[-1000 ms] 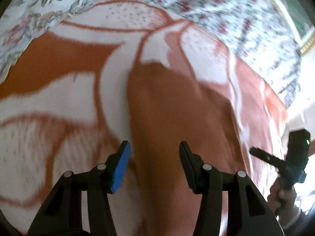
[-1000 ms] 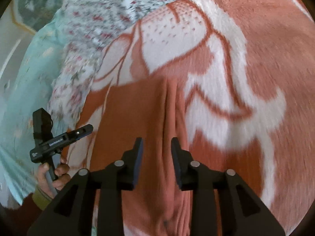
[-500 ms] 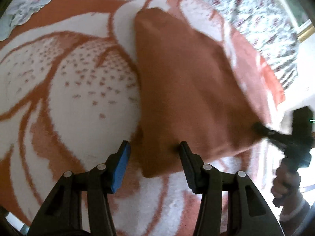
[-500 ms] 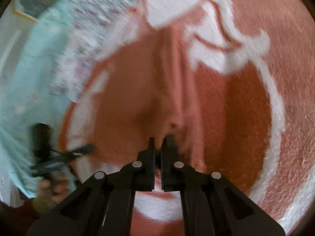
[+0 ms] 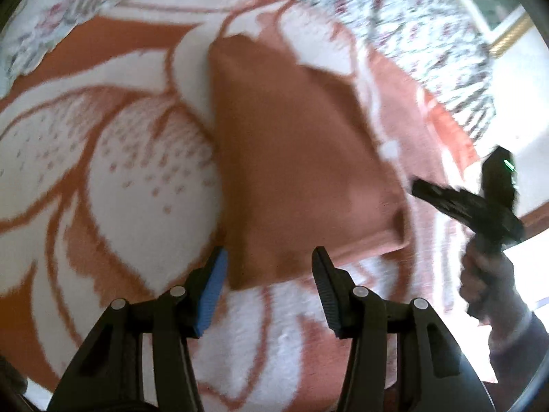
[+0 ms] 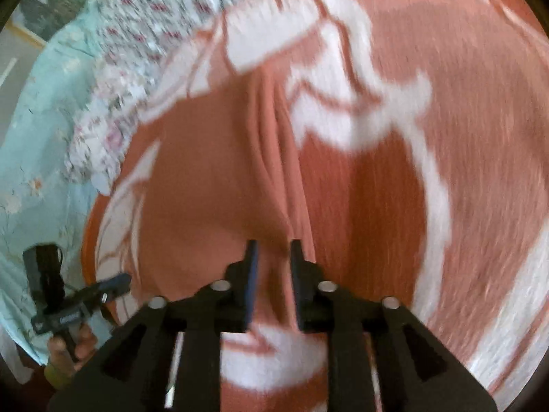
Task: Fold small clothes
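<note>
A plain rust-orange garment (image 5: 295, 171) lies folded flat on an orange-and-white flower-patterned blanket (image 5: 130, 178). My left gripper (image 5: 269, 262) is open, its fingers on either side of the garment's near left corner, holding nothing. The right gripper shows at the right of that view (image 5: 417, 189), next to the garment's right end. In the right wrist view the garment (image 6: 212, 185) has a ridge running up its middle. My right gripper (image 6: 273, 252) is open by a narrow gap over the garment's near edge, with cloth showing between the fingers but not pinched.
A floral bedsheet (image 5: 394, 10) lies beyond the blanket. Pale turquoise bedding (image 6: 41, 144) is at the left in the right wrist view, where the left gripper (image 6: 116, 281) and the hand on it show. A gold picture frame (image 5: 507, 31) is at the far right.
My right gripper, shut half a second ago at the garment's edge, has opened slightly and let go. The garment has been drawn toward me and laid flat. My left gripper stayed open.
</note>
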The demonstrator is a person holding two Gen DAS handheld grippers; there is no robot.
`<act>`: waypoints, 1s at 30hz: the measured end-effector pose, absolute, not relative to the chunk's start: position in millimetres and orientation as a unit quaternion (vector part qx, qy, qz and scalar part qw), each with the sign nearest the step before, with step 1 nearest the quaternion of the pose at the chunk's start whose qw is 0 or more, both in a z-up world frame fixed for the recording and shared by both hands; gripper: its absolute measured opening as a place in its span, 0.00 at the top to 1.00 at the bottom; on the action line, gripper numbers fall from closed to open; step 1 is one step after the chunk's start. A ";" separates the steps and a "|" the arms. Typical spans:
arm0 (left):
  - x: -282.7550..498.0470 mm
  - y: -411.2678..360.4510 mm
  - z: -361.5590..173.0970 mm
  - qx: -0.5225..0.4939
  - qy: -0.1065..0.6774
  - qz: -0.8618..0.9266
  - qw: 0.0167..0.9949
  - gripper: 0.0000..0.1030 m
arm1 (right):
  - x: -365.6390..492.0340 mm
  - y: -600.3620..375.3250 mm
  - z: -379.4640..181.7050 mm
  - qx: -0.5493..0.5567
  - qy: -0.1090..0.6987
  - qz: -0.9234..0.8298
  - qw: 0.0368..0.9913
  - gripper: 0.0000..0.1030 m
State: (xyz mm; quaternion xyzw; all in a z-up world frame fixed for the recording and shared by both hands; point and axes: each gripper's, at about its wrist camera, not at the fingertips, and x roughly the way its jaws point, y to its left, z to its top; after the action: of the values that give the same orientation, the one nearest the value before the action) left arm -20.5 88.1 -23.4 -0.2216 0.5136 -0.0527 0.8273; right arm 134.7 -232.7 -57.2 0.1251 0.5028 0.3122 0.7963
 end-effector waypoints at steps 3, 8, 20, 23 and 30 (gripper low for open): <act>-9.7 76.7 -18.3 -0.218 0.507 -0.078 0.830 0.51 | 165.2 -208.8 -53.4 0.114 0.486 0.315 0.807 0.66; 7.8 57.3 -22.0 -0.203 0.514 -0.098 0.828 0.51 | 217.9 -181.1 -80.0 0.123 0.514 0.295 0.796 0.66; 35.7 66.2 -28.9 -0.205 0.501 -0.110 0.833 0.51 | 197.8 -182.7 -40.9 0.097 0.448 0.291 0.839 0.81; 50.5 73.4 -41.2 -0.201 0.506 -0.088 0.834 0.53 | 181.2 -159.0 -20.7 0.074 0.434 0.357 0.824 0.80; 66.9 81.8 -74.9 -0.199 0.535 -0.066 0.819 0.75 | 208.3 -154.0 -89.3 0.089 0.501 0.301 0.806 0.98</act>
State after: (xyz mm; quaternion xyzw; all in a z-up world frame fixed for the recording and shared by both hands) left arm 66.9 81.8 -74.9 -0.1992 0.5346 -0.0660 0.8186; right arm 208.3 -154.0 -89.3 0.0887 0.5015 0.3014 0.8061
